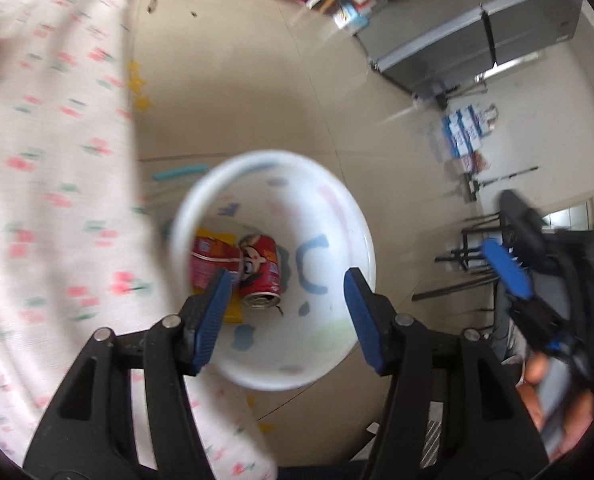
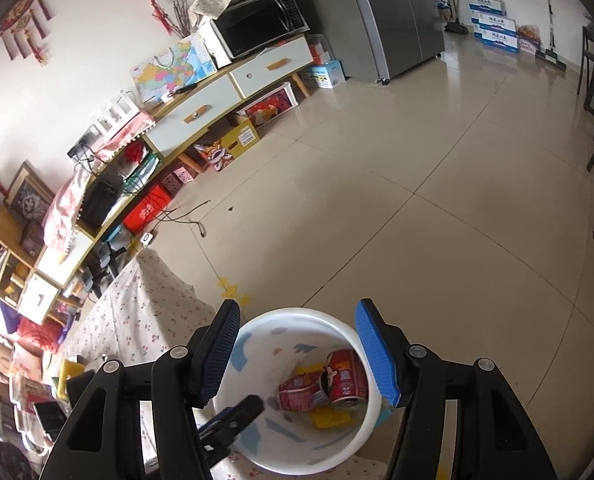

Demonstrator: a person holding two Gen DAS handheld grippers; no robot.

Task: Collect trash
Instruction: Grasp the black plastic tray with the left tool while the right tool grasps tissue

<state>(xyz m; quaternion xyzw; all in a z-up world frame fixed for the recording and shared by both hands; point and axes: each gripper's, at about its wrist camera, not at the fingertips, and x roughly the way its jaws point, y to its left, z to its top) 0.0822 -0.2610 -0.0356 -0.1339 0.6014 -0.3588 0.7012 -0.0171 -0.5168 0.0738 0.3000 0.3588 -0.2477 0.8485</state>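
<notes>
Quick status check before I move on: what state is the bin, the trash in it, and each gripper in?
white bin: upright, no lid, holding trash
red cans: two, lying on their sides at the bin's bottom
yellow item: flat under the cans
left gripper: open, empty
right gripper: open, empty

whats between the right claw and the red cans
Nothing: the right claw, open and empty, hangs above the white bin; the red cans show unobstructed in the right wrist view.
</notes>
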